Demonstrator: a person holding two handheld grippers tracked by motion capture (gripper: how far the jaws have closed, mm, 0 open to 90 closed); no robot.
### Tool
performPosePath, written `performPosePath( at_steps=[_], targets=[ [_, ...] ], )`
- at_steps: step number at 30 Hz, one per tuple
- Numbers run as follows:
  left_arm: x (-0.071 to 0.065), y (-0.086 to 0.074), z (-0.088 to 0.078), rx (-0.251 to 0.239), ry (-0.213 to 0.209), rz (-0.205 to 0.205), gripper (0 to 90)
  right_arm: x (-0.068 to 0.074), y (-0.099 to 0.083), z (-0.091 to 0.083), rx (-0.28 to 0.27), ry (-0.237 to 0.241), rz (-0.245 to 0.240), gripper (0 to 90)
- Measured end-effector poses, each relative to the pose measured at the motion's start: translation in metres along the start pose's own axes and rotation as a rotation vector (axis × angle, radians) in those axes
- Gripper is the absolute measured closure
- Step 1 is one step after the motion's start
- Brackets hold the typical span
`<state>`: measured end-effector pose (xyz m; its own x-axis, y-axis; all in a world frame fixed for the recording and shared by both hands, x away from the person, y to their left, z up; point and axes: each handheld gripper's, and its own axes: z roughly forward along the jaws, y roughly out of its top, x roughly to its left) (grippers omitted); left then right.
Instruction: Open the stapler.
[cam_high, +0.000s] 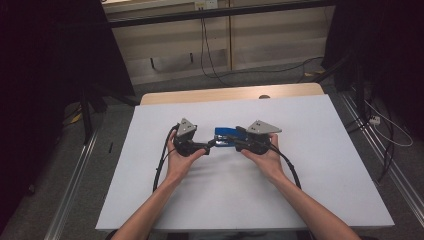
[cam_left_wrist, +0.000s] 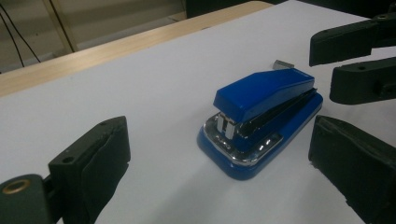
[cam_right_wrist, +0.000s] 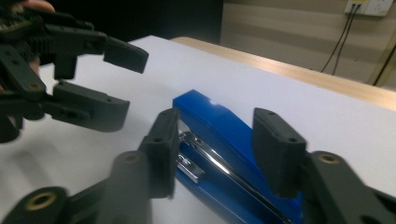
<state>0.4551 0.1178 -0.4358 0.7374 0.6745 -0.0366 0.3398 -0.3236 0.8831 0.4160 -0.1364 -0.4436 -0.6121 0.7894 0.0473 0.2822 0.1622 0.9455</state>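
Blue stapler (cam_high: 227, 137) flat on white tabletop (cam_high: 310, 165), at centre, directly between the two claws. Long axis roughly left–right in high view, slightly angled; in left gripper view, chrome mouth end (cam_left_wrist: 227, 127) nearer left side, hinge end farther off, toward right claw.

Right claw (cam_right_wrist: 219, 149): straddling stapler body across its width, one jaw each side of hinge-end half. Jaws part-closed; pads close to the blue flanks, contact not confirmable, left pad apparently with a sliver of gap. Not counted as a grip yet. In high view right claw (cam_high: 239, 141) overlapping stapler's right end.

Left claw (cam_left_wrist: 219, 154): jaws spread wide, nothing between pads; stapler's mouth end just ahead of it and offset toward its right jaw. In high view left claw (cam_high: 212, 145) tip just beside stapler's left end, touching not determinable.

Judgement: right claw nearer and already aligned square to the long axis, so the coming move hinges on closing across the narrow width at the rear half. Left claw approaching along the axis, end-on, hence poorly placed for a width grasp; better suited to steadying or pressing the front end. Risk: stapler sliding or pivoting leftward on smooth tabletop if one pad lands first.
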Motion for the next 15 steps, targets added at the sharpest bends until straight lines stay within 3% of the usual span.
performPosePath(
  at_steps=[3, 7, 12, 15],
  targets=[
    [0.001, 0.0, -0.003, 0.006, 0.013, 0.001, 6.4, 0.0, -0.001, 0.0, 0.023, -0.004, -0.001, 60.7],
    [0.003, 0.004, -0.009, -0.014, 0.016, -0.009, 8.1, -0.003, -0.001, -0.001, 0.033, 0.017, 0.012, 79.0],
    [0.006, 0.003, -0.008, -0.01, 0.021, -0.013, 10.0, 0.001, -0.003, 0.004, 0.052, 0.06, 0.01, 90.0],
    [0.005, 0.001, -0.004, 0.015, 0.012, -0.014, 16.5, 0.003, -0.004, 0.011, 0.069, 0.073, 0.023, 90.0]
  ],
)
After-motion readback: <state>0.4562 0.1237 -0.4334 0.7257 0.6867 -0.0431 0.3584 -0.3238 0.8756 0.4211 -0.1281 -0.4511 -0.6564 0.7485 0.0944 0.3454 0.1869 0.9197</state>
